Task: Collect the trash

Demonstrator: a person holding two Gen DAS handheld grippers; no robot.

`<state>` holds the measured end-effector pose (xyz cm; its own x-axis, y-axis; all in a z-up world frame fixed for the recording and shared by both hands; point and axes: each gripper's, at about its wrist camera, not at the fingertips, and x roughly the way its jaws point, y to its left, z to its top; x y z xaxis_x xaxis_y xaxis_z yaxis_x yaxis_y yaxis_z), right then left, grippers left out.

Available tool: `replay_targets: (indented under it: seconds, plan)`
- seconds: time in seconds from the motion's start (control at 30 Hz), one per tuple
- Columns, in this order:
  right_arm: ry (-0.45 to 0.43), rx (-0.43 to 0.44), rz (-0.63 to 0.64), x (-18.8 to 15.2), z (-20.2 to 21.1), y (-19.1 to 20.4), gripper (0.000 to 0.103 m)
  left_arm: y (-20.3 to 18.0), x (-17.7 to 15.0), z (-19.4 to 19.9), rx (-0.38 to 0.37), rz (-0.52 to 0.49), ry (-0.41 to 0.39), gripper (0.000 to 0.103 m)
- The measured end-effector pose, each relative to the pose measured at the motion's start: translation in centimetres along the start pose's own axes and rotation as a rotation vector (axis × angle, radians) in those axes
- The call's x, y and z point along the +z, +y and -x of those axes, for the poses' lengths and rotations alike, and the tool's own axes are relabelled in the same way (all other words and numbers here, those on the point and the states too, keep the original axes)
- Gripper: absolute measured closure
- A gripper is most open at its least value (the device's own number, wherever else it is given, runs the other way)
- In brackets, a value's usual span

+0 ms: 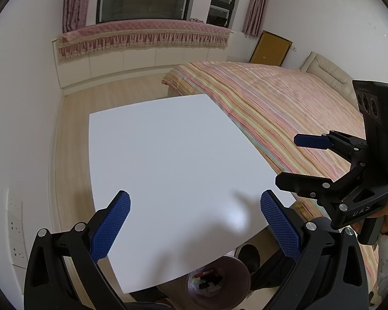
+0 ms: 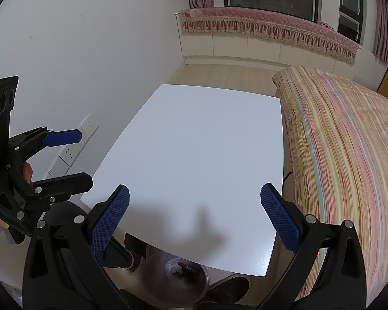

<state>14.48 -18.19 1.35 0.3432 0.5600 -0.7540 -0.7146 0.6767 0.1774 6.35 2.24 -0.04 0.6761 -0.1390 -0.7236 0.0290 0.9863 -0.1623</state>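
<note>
Below table (image 1: 168, 160): bin (image 1: 235, 268) upright, mouth up; trash (image 1: 206, 279) inside.

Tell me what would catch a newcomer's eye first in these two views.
The bare white square tabletop fills the centre, with both blue-padded grippers, left and right, open above its near edge. A striped pink-and-yellow bedspread runs along its right side, and a round bin holding trash sits below the near edge.
</note>
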Motion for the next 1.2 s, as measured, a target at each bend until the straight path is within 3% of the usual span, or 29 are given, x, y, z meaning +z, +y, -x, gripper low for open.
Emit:
replay_targets:
  seconds: [1.2]
  plan:
    - [-0.005, -0.01, 0.007, 0.03, 0.33, -0.13, 0.003, -0.33, -0.12, 0.52, 0.015, -0.024, -0.01, 0.006]
